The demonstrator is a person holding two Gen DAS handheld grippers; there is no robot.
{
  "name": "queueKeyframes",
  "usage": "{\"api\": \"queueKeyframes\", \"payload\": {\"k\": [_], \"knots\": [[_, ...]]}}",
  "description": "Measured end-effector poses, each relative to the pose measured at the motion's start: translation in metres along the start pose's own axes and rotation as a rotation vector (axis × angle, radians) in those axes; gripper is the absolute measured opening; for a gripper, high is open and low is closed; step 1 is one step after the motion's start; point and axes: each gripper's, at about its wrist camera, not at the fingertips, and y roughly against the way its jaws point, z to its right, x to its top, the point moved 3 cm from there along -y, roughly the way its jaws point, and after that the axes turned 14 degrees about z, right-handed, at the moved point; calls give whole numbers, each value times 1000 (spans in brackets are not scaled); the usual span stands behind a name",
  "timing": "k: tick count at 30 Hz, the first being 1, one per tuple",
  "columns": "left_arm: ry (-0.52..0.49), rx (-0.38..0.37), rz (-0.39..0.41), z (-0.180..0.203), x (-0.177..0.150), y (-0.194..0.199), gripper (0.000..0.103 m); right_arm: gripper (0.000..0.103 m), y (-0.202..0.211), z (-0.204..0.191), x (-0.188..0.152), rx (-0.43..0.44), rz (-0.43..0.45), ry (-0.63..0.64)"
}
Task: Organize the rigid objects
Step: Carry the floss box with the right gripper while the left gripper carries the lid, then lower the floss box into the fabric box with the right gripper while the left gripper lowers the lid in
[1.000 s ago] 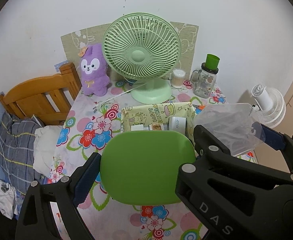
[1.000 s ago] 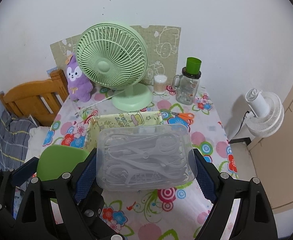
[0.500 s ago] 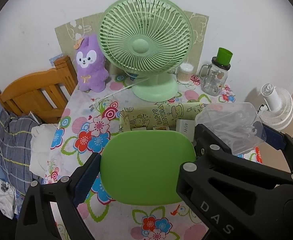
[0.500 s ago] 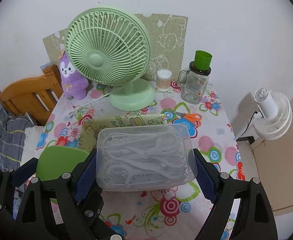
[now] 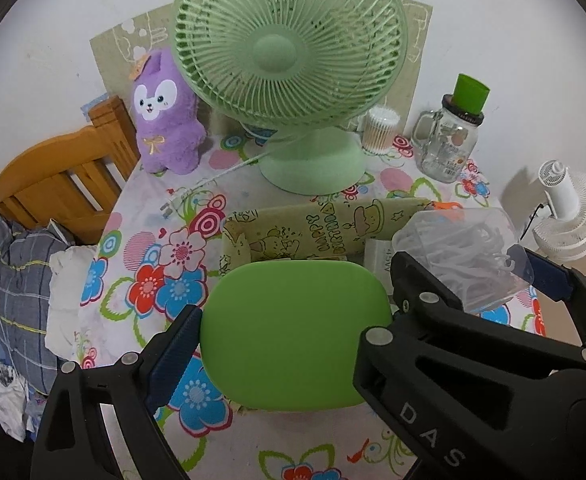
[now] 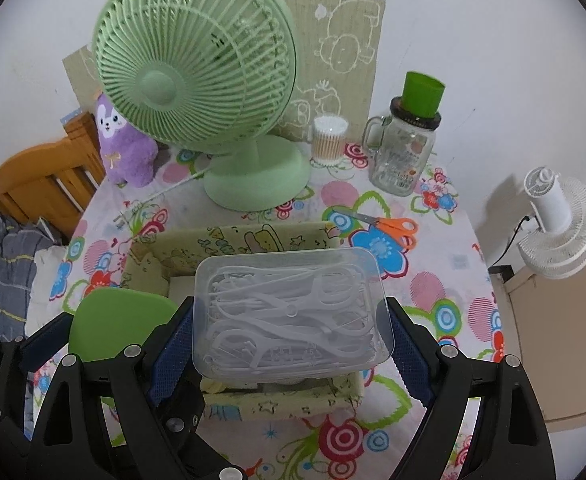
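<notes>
My left gripper is shut on a flat green case, held above the near left part of a yellow patterned fabric box. The green case also shows in the right wrist view. My right gripper is shut on a clear plastic box of white floss picks, held over the fabric box. The clear box also shows at the right of the left wrist view. A white item lies inside the fabric box.
A green desk fan stands behind the box on the floral table. A purple plush, cotton swab jar, glass mug with green cup and orange scissors are on it. A wooden bedframe is left, a white fan right.
Both grippers have moved forward and lower toward the fabric box, each still holding its item. The fan and box now look larger and closer.
</notes>
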Motion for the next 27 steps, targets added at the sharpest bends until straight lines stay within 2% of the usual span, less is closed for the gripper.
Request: {"api": "queueKeyframes", "payload": {"k": [12, 22, 27], "knots": [[12, -3, -62, -1, -15, -38, 95, 89, -39, 0, -15, 8, -54, 8], [13, 10, -38, -3, -11, -42, 95, 91, -45, -2, -13, 24, -28, 8], [12, 11, -44, -4, -12, -41, 95, 93, -47, -4, -15, 43, -54, -11]]}}
